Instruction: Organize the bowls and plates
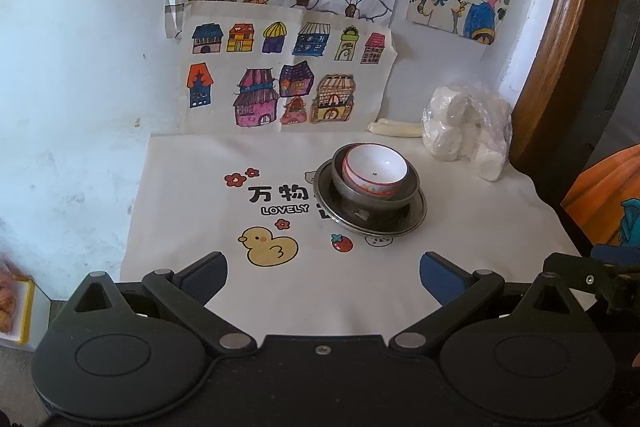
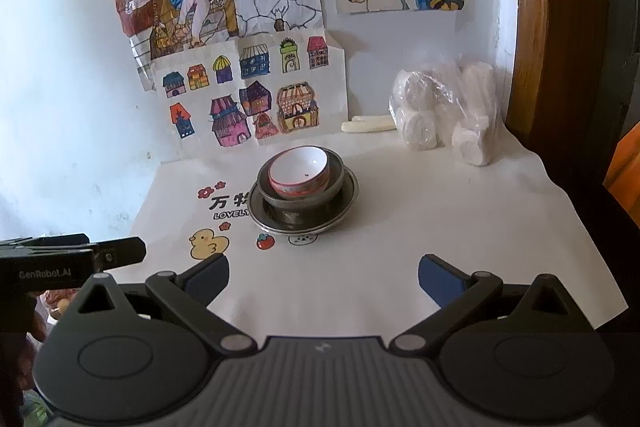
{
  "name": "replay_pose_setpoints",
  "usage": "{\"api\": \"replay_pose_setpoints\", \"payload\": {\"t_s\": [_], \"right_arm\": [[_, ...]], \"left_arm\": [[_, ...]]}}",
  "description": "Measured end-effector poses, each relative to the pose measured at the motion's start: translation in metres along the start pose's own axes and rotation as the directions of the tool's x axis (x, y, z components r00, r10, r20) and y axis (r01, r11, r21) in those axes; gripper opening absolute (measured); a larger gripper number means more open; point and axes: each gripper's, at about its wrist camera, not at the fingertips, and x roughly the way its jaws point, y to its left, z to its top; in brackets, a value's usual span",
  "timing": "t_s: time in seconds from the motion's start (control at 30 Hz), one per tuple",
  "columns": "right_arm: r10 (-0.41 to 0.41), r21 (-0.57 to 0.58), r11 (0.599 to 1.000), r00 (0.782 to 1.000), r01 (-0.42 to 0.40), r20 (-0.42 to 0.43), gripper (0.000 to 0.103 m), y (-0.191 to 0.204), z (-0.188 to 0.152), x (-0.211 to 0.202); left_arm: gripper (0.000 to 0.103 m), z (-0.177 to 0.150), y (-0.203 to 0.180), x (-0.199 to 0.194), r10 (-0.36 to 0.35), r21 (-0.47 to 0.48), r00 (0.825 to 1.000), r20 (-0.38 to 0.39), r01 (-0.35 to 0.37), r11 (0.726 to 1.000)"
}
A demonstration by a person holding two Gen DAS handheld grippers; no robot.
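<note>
A metal plate [image 1: 370, 223] [image 2: 302, 217] lies flat on the surface, grey and shallow with a raised rim. A dark grey bowl [image 1: 374, 193] [image 2: 300, 197] stands upright at the plate's middle. Nested inside that bowl sits a smaller ceramic bowl [image 1: 376, 169] [image 2: 299, 169], white within and banded red and pink outside, tilted a little so that its mouth leans to one side. A tiny dark speck marks its white interior.
</note>
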Motion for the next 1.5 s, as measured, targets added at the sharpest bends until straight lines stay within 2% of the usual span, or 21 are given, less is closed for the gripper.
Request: {"api": "replay_pose_setpoints", "payload": {"t_s": [0.23, 1.5], "right_arm": [[0.021, -0.016, 1.000, 0.999, -0.021, -0.035, 0.103, -0.006, -0.007, 0.009], [0.011, -0.002, 1.000, 0.999, -0.011, -0.035, 0.103, -0.013, -0.012, 0.007]], "left_arm": [[0.101, -0.006, -0.004, 0.008, -0.009, 0.003, 0.998, -0.067, 0.009, 1.000], [0.101, -0.011, -0.010, 0.005, -0.016, 0.041, 0.998, -0.066, 0.018, 0.999]]}}
